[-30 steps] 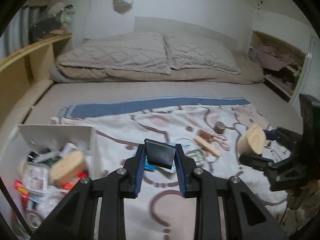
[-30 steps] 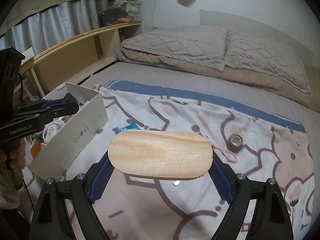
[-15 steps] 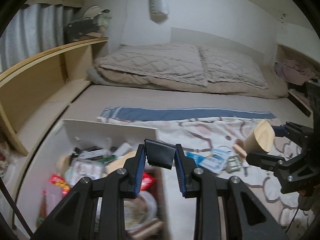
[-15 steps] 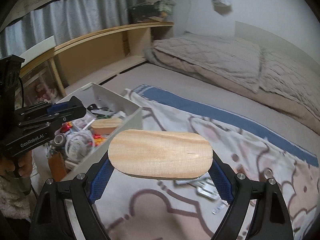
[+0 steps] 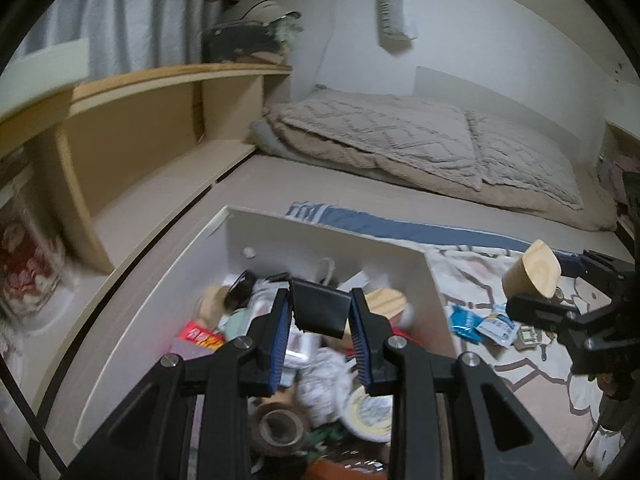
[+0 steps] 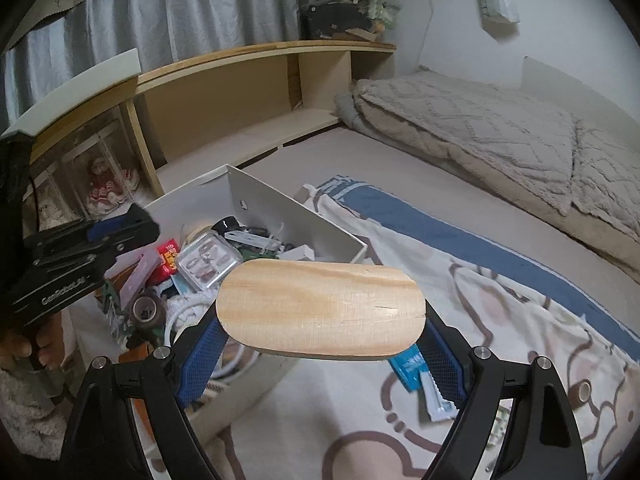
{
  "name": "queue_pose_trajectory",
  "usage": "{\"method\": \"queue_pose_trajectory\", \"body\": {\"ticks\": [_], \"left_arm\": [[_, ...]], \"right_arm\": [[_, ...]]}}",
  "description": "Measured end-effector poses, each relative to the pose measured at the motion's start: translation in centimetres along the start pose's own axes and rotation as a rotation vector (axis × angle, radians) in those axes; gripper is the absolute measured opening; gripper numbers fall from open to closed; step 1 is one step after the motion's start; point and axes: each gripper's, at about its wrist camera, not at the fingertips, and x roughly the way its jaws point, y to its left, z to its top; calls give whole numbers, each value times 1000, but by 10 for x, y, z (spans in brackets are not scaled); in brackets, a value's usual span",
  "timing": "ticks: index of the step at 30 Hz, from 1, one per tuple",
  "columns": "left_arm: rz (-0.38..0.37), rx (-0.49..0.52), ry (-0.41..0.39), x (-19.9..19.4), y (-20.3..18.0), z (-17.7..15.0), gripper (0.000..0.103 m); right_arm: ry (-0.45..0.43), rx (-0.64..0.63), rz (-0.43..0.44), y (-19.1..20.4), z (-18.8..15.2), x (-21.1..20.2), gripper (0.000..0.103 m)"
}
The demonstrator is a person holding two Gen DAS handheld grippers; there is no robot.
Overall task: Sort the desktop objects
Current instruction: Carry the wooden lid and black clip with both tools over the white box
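My left gripper [image 5: 320, 316] is shut on a small black block [image 5: 320, 308] and hangs over the white box [image 5: 320, 236], which is full of several mixed items. My right gripper [image 6: 320, 344] is shut on a wide oval wooden piece [image 6: 320, 310], its blue pads pressing on both ends. It hovers over the patterned blanket [image 6: 500, 320] just right of the white box [image 6: 296, 220]. In the left wrist view the wooden piece [image 5: 532, 270] and the right gripper [image 5: 560, 292] show at the right. The left gripper's body [image 6: 80, 256] shows at the left of the right wrist view.
Blue sachets [image 5: 480, 324] and small bits lie on the blanket [image 5: 540, 384] beside the box. A roll of tape [image 5: 278, 430], a red packet [image 5: 198, 336] and another wooden piece [image 5: 384, 300] sit in the box. A wooden shelf [image 5: 140, 140] runs along the left; pillows [image 5: 400, 140] lie at the back.
Both grippers have swung left with their loads. The left one went from over the blanket to above the box; the right one came up beside the box's right wall.
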Motion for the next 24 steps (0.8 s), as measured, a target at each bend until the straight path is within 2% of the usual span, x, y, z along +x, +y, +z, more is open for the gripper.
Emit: {"method": "queue_pose_trajectory", "body": {"ticks": [12,24], "left_arm": [[86,-8,88,-3,44,-28,29],[77,7,155,2,65,-42,29]], "right_arm": [[31,30,26,23,21,45,89],[123,86,52,46,49,98,89]]}}
